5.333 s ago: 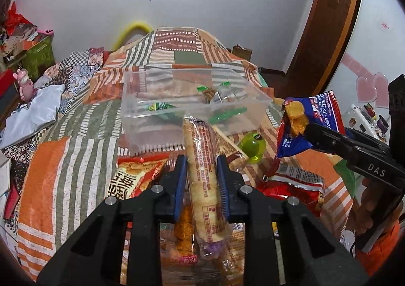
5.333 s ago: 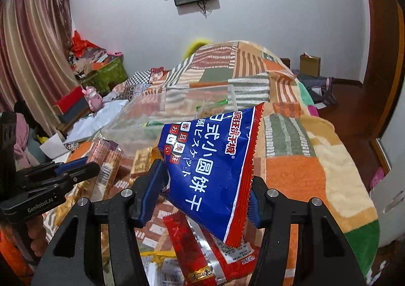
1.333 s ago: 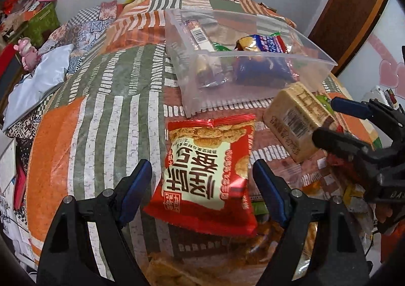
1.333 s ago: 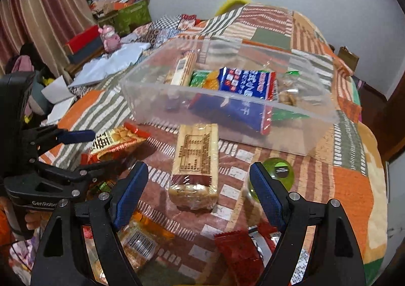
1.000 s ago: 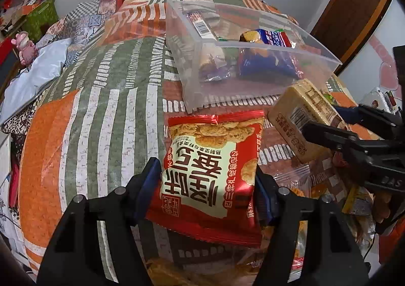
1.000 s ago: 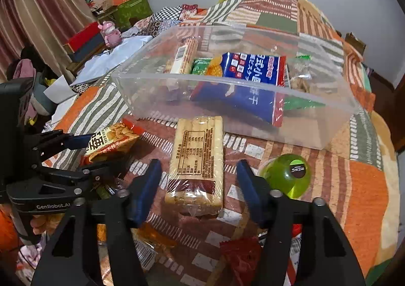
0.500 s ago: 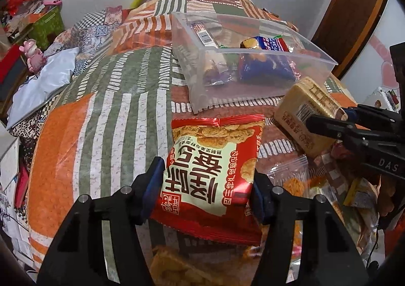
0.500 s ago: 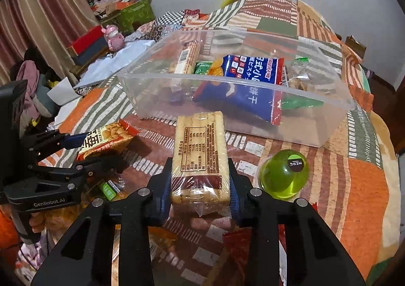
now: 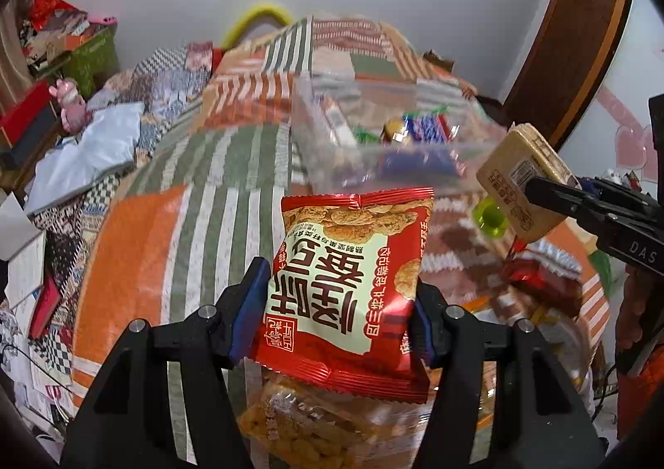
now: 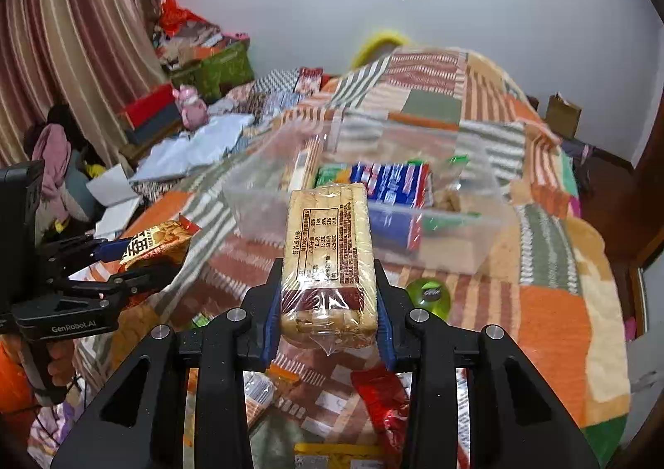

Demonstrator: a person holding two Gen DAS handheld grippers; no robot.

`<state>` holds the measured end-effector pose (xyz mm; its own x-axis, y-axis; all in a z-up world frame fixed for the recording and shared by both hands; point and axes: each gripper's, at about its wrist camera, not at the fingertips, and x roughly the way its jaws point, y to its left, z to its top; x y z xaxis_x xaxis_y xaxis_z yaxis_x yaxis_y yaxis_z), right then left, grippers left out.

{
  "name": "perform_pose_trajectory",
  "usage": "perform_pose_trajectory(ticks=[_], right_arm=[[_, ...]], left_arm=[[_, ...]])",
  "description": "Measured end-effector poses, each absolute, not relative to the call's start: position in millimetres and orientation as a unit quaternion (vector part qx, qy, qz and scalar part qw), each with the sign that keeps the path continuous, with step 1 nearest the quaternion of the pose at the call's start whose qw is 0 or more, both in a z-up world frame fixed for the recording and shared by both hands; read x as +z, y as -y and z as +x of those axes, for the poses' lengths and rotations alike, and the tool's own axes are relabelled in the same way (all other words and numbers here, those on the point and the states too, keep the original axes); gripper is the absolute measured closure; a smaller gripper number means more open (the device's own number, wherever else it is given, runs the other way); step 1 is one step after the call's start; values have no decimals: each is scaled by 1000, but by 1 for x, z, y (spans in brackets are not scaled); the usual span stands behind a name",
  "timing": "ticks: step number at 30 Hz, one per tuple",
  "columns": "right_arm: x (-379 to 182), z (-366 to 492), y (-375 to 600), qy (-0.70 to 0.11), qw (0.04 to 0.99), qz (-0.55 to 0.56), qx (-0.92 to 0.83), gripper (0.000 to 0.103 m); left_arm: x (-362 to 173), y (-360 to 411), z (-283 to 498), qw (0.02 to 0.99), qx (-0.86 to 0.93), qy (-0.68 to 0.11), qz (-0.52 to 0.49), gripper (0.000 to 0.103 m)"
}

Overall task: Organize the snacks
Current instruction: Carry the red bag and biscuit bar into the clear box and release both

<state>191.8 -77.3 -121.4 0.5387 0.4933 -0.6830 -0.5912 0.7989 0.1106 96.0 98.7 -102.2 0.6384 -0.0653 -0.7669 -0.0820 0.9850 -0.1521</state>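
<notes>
My left gripper (image 9: 338, 309) is shut on a red snack bag (image 9: 352, 269) printed with biscuits, held up off the bed. My right gripper (image 10: 328, 303) is shut on a clear-wrapped pack of tan biscuits (image 10: 328, 245), also lifted. Each gripper shows in the other's view: the biscuit pack (image 9: 518, 182) at the right, the red bag (image 10: 155, 247) at the left. Beyond both stands a clear plastic bin (image 10: 460, 236) on the patchwork bedspread, with a blue snack bag (image 10: 394, 182), a long biscuit sleeve (image 10: 305, 166) and green packets inside.
A green round container (image 10: 429, 296) lies on the bedspread before the bin. Loose snack packets (image 10: 384, 390) lie under the grippers, an orange-filled bag (image 9: 303, 423) among them. Clutter, boxes and a curtain (image 10: 62, 33) line the left; a wooden door frame (image 9: 581, 33) stands at the right.
Both grippers closed on their snacks and lifted them off the bedspread. The views have tilted up, showing more of the wall and the bin farther off.
</notes>
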Motion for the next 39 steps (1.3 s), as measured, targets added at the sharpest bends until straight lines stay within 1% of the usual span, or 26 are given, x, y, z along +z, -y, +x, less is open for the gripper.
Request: perform_pose_trajectory(ticks=[10,18,27,39], right_arm=[[-92,203,102,-324,901,-53,284,69],[-87,232,115,-317,910,-39,266,69],[-101,270,114,-332,908,-37,254,69],[-138,308,91,-378,888,-58,256,69]], left_arm=[[-58,-94,122,921,-5,-375,-104,43],[-50,-85,162,924,-4,-369,-100,43],[-57,-76,209,925,-7,-370,-86,43],[-104,-68,263,908,-10,-413,-75,43]])
